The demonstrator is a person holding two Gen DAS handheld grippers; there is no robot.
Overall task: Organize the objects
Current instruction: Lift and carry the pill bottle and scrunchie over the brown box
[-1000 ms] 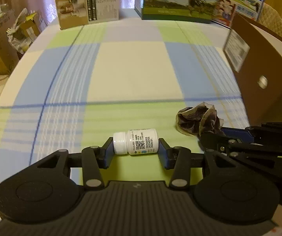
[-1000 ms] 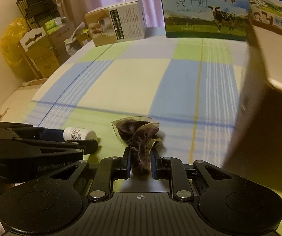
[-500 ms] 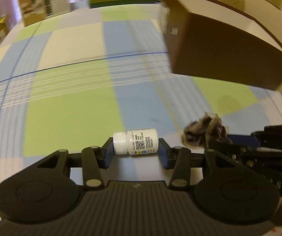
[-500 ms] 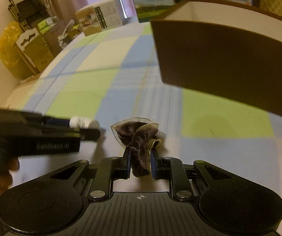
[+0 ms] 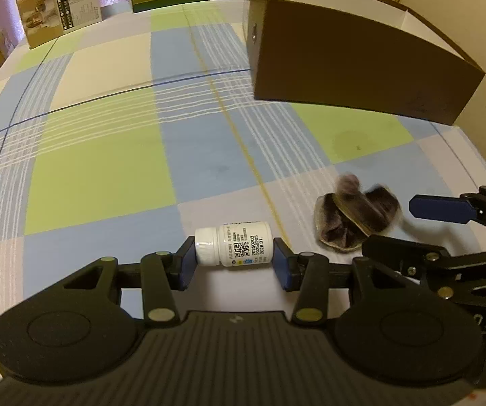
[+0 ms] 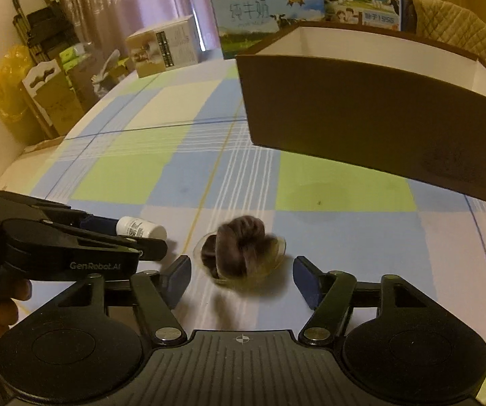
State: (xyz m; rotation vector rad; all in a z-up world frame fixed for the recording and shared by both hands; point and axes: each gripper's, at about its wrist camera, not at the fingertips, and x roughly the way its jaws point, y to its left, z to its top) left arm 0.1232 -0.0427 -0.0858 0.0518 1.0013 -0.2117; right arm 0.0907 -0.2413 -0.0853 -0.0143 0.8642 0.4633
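Left wrist view is showing the left gripper [image 5: 233,265] clamping a smooth white pill bottle [image 5: 233,244] end to end above the checked tablecloth [image 5: 107,142] — a slick cylinder that could be slipping out if the squeeze eases. Beside it, the right gripper [image 6: 241,279] is spread wide, holding nothing, around a crumpled dark hairnet [image 6: 241,253] — blurred, short of the brown cardboard box [image 6: 371,128].

Each tool is built of matte black plastic: a ribbed central housing flanked by two round discs, angular linkages pinned with silver screws, and blue finger pads. The left tool [image 6: 148,237] is lettered "GenRobot.AI" in grey; the right tool [image 6: 241,279] carries a small crosshair mark.
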